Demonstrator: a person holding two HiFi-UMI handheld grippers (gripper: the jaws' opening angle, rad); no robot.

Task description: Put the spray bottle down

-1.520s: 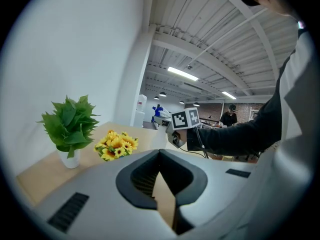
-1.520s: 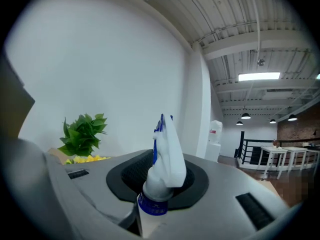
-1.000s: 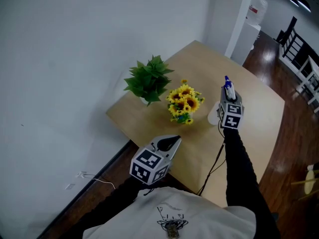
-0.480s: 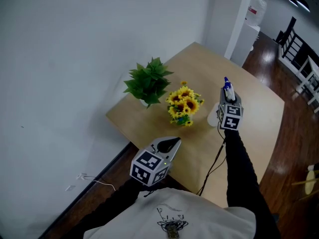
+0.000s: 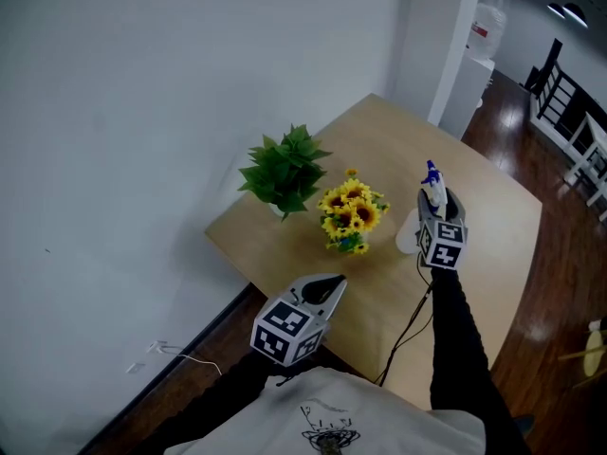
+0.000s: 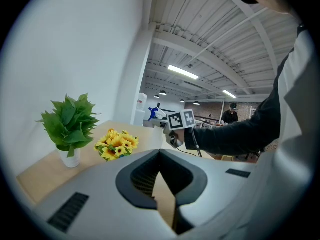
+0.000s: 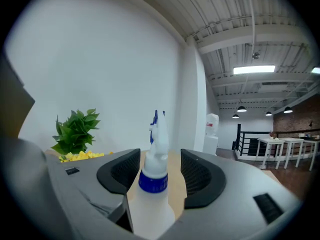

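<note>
Looking down in the head view, we see a wooden table (image 5: 493, 207) against a white wall. A green potted plant (image 5: 285, 171) sits at its far left and a bunch of sunflowers (image 5: 351, 211) just right of it. The spray bottle (image 5: 409, 233) stands upright right of the flowers, base seemingly on the tabletop, with the right gripper (image 5: 438, 205) around it. A dark cable (image 5: 408, 320) runs along the near table edge. The left gripper (image 5: 327, 285) hangs at the near edge, well apart from the bottle. Nothing blocks either one.

In the left gripper view, we see its pads (image 6: 142, 176) meeting at the tips, jaws together, nothing between them. Plant (image 6: 70, 124) and flowers (image 6: 116, 144) lie beyond on the left.

In the right gripper view, the bottle (image 7: 155, 171) rises upright between the jaws. The jaws are opening, and we see a gap on both sides of the blue collar, so no pad presses it. A water dispenser (image 7: 211, 134) stands far right.
</note>
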